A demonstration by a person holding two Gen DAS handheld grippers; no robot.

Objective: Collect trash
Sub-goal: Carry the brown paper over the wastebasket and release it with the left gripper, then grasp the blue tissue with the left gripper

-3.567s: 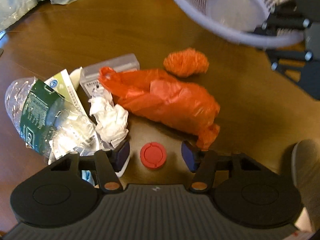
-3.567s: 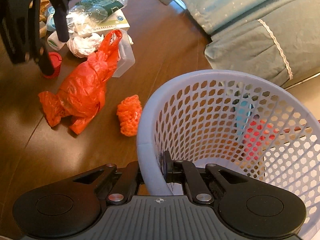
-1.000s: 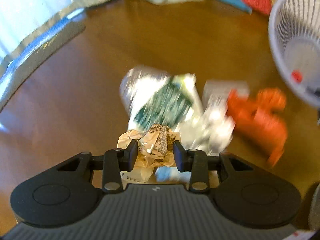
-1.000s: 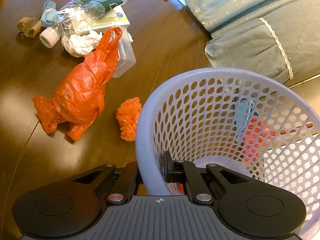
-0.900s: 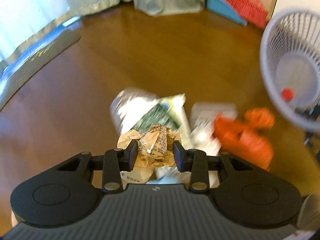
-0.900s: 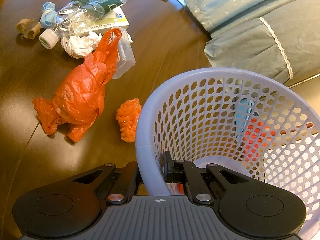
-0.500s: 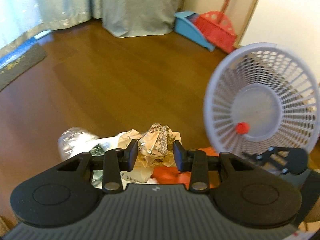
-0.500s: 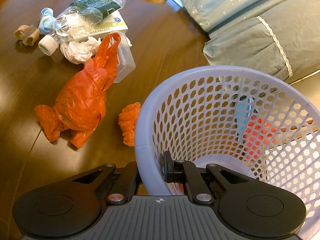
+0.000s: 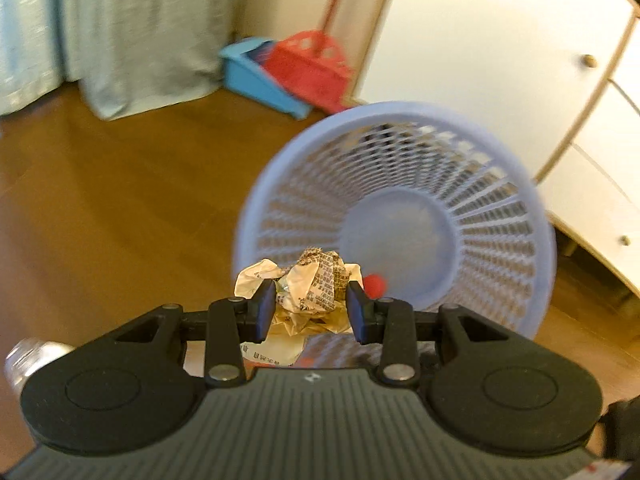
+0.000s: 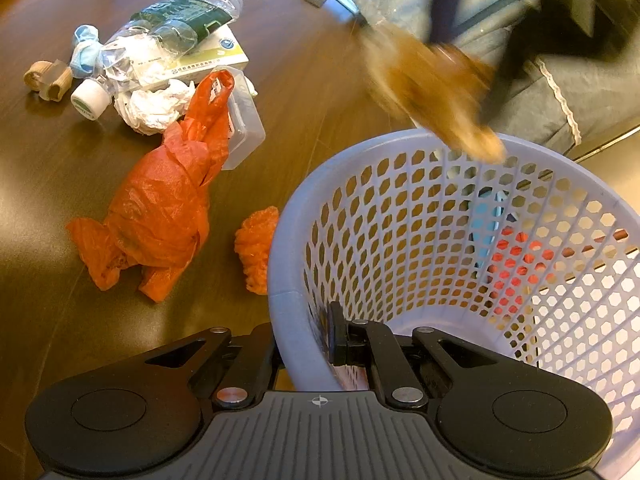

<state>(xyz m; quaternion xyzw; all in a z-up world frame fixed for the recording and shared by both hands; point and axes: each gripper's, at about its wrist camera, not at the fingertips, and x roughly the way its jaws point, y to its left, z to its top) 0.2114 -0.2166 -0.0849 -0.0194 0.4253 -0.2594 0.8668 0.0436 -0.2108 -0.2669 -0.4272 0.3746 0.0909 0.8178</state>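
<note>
Left gripper (image 9: 311,306): its jaws are closed narrowly on a crumpled paper wrapper (image 9: 308,284), tan with dark print, which is carried at the basket's mouth.
Crumpled paper wrapper: in the right wrist view it is seen as a blurred tan mass at 1 o'clock, just above the basket's far rim; whether it is fully inside the rim line cannot be told through the blur.
Basket (image 9: 532,204): pale lilac mesh, tilted so that its opening faces the left gripper; a small red cap (image 9: 375,284) is seen on its floor.
Right gripper (image 10: 302,340): its jaws are clamped on the basket's near rim (image 10: 288,312), one finger inside and one outside.
Step in hand: the wrapper is to be dropped into the basket.
How it is best done: the wrapper should be brought past the rim, toward the basket's centre, before the jaws are parted; the basket should be held steady and tipped no further, so that the cap is not spilled.
Trash left on the floor: at 10 o'clock in the right wrist view are seen a plastic bottle (image 10: 172,28), white tissue (image 10: 154,110), an orange bag (image 10: 164,208) and an orange ball (image 10: 256,248).
</note>
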